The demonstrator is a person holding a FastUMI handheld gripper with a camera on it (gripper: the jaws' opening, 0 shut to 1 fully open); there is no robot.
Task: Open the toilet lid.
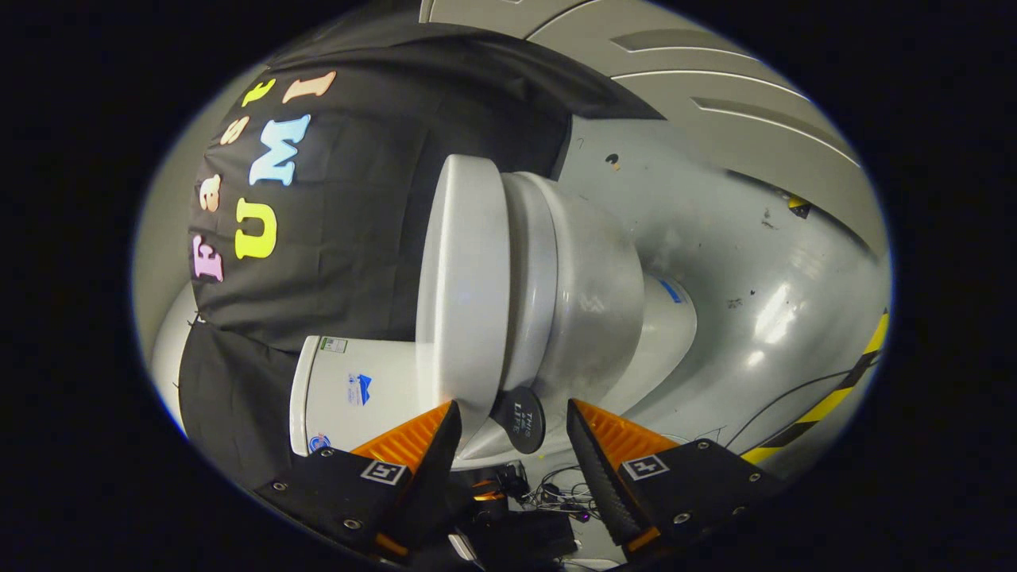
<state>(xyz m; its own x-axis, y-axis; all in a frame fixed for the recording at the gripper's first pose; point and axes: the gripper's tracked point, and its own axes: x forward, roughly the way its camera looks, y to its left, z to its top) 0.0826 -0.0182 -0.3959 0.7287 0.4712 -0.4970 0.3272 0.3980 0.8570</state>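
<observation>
Gripper [512, 429] is seen rolled onto its side, so the whole scene appears turned a quarter turn. Its two fingers are spread wide apart, with nothing held between them and nothing pressed by either.

Toilet [588, 310] is seen just ahead of the fingers, white, with its bowl widening toward the seat and narrowing toward its base on the floor. The lid [463, 278] is seen edge-on as a thick white slab lying flat against the seat, closed. The lid's near edge lies just beyond the tip of one finger [413, 437]; whether that tip touches the lid cannot be told. The other finger [612, 433] stands apart from the bowl, on the base side.

A round dark disc [520, 417] with pale writing is seen in the gap between the fingers, just ahead of them, against the lower part of the bowl. The writing is too small to be made out.

The tank [349, 393] is seen beside the lid, behind the first finger, white, with small stickers on its face. A black cloth [381, 238] is hung behind the toilet and tank.

The floor [747, 270] beyond the bowl is grey and glossy, marked with dark specks and bright reflections. A yellow-and-black striped strip [834, 397] is laid across it, well apart from the toilet. Tangled thin cables [556, 492] are seen low between the fingers, close to the gripper body.
</observation>
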